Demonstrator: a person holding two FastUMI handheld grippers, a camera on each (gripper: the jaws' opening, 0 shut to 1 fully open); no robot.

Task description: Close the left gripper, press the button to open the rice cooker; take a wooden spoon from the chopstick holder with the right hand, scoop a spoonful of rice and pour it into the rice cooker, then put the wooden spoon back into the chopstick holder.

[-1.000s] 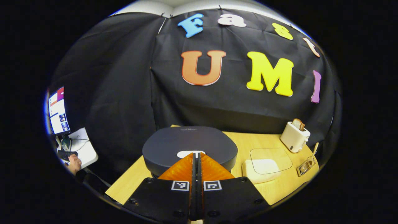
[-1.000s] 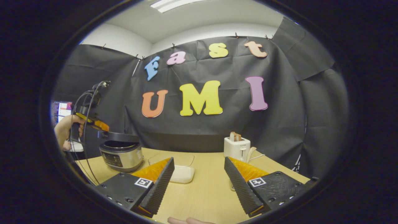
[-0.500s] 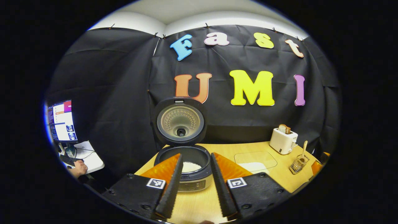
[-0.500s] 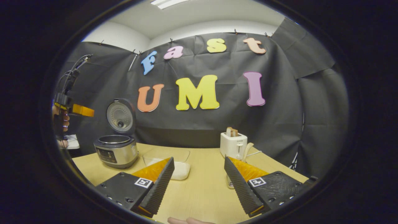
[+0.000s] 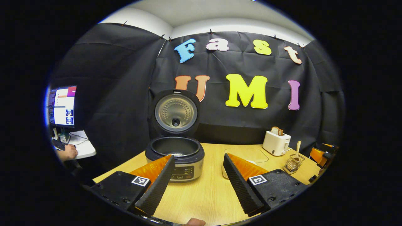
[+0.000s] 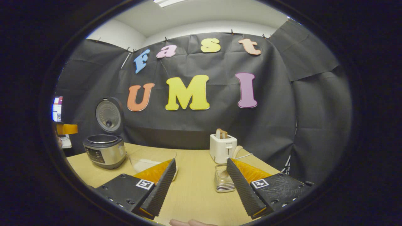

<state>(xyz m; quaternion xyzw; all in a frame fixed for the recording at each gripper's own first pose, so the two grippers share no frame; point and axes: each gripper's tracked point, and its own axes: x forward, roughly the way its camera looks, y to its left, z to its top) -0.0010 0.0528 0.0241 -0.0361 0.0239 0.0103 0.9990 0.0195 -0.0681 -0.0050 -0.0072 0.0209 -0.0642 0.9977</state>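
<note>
Wooden table (image 5: pixel 207 194) spreads under the left gripper (image 5: pixel 196 185), whose fingers stand wide apart on nothing, with the rice cooker (image 5: pixel 174 158) just ahead of them, its lid (image 5: pixel 175 112) upright and its pot dark inside. Off to that gripper's right, the wooden spoon (image 5: pixel 297 150) stands in the chopstick holder (image 5: pixel 292 165) beside the toaster (image 5: pixel 276 143). The right gripper (image 6: pixel 201 185) is likewise spread and empty, the chopstick holder (image 6: pixel 223 179) just ahead between its fingers, the rice container (image 6: pixel 150 160) past its left finger and the rice cooker (image 6: pixel 104 150) farther left.

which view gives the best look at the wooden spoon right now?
The left gripper view: the wooden spoon stands upright in the chopstick holder, bowl up, clear against the dark wall. In the right gripper view the chopstick holder is nearer, but the right gripper's finger partly covers it and the spoon is hard to make out.
</note>
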